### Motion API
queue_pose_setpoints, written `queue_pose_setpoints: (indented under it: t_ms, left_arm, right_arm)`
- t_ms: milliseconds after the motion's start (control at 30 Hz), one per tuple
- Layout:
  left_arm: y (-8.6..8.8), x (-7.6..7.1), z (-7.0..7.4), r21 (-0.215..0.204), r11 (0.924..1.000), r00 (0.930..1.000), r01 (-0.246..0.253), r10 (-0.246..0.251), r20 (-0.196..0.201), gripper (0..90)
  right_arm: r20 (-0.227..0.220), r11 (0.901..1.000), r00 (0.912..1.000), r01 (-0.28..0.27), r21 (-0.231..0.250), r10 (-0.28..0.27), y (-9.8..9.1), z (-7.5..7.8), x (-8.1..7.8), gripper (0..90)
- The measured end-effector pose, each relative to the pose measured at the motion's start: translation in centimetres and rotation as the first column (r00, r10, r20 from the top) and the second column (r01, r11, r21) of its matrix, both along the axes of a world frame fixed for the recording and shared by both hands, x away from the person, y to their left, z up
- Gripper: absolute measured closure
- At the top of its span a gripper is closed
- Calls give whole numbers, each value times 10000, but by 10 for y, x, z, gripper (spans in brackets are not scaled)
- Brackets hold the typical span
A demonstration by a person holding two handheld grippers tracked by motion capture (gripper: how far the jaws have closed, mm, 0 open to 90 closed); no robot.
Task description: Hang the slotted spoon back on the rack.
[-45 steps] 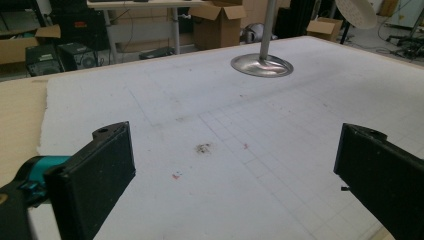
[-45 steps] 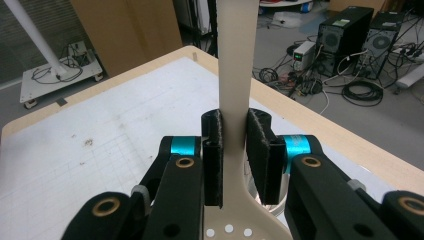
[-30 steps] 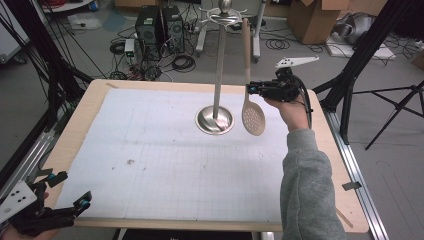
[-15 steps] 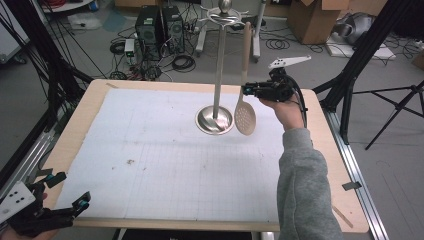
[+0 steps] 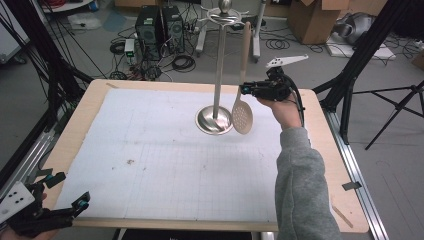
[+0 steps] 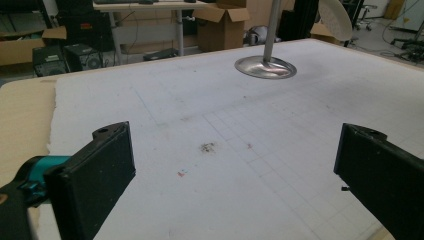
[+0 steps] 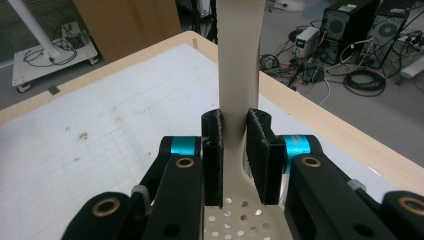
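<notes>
Beige slotted spoon (image 5: 242, 116) (round holes), silver stand (image 5: 215, 120), white gridded mat (image 5: 165, 160), black grippers.

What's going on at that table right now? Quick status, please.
Right gripper shut on slotted spoon, handle up beside the stand. Left gripper open, idle at table's near corner. Nothing blocking.

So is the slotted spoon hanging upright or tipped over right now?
Upright. The slotted spoon stands handle up, bowl down, beside the stand, and the right tongs are shut on its handle just above the bowl.
</notes>
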State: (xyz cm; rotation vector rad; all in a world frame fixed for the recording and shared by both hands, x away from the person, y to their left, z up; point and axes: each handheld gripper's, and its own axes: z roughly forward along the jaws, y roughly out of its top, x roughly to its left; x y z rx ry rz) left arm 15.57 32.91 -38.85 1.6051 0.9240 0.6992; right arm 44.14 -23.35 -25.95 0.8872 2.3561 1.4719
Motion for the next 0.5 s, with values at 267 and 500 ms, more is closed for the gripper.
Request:
queue_pose_setpoints:
  t_ms: [267, 500]
  left_arm:
    - [0, 0, 0, -2, 10000, 10000, -6, 6, -3, 31]
    - [0, 0, 0, 26, 10000, 10000, 1, -1, -11, 31]
  right_arm:
    - [-8, 10000, 10000, 6, -35, -6, 3, -1, 2, 777]
    - [9, 10000, 10000, 41, -18, -41, 5, -2, 2, 776]
